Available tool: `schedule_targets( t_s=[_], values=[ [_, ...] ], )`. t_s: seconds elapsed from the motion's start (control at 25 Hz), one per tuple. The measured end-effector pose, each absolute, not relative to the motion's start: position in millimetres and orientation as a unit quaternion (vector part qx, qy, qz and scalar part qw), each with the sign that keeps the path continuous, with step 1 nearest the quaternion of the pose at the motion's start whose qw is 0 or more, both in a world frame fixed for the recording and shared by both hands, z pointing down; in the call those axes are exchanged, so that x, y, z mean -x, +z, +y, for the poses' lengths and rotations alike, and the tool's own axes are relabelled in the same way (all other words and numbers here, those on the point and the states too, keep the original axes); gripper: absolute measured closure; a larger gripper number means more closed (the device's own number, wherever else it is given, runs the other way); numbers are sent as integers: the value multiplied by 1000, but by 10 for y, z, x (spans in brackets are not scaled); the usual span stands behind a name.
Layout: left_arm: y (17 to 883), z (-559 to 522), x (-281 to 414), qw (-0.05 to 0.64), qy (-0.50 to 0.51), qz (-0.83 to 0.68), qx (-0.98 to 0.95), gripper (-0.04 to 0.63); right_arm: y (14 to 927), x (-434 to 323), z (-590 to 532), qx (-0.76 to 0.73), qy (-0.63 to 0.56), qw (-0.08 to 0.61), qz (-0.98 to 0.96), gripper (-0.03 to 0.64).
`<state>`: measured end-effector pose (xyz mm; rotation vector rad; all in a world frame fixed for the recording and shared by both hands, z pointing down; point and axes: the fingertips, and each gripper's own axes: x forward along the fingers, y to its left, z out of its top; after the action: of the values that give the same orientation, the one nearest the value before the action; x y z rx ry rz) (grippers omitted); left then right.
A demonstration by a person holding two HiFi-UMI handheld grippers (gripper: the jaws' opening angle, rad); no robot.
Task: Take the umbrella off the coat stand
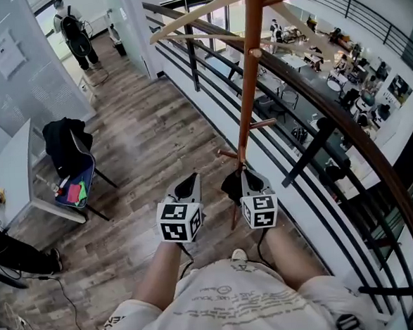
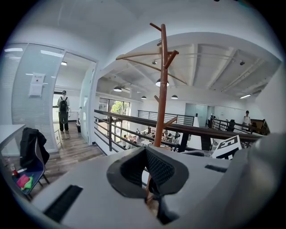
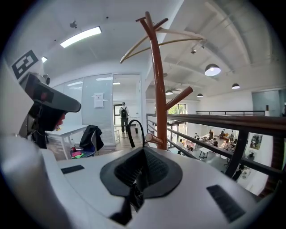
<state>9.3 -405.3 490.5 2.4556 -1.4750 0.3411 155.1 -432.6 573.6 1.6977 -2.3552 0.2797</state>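
right gripper clamped shut on black umbrella, hooked handle over coat stand peg, canopy largely hidden, left gripper closed, empty

The floor is grey-brown wood planking, laid as a long walkway beside a dark railing. The coat stand rises from it just beside that railing. To the left, 1 chair with a black jacket draped over it stands on the planks, next to a white bench. At the far end 1 person stands on the floor. A thin dark cable trails across the boards at the lower left.
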Motion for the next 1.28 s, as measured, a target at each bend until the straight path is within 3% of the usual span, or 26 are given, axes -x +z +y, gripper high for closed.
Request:
schedule_targets(
  t_s=[0.68, 1.28],
  values=[
    [4790, -3737, -31, 122, 93, -433, -888, 591, 4884, -1419, -3571, -641, 60, 44, -763, 614],
    [4655, -3574, -504, 105, 85, -363, -922, 591, 4661, -2010, -3103, -707, 69, 20, -703, 614]
  ],
)
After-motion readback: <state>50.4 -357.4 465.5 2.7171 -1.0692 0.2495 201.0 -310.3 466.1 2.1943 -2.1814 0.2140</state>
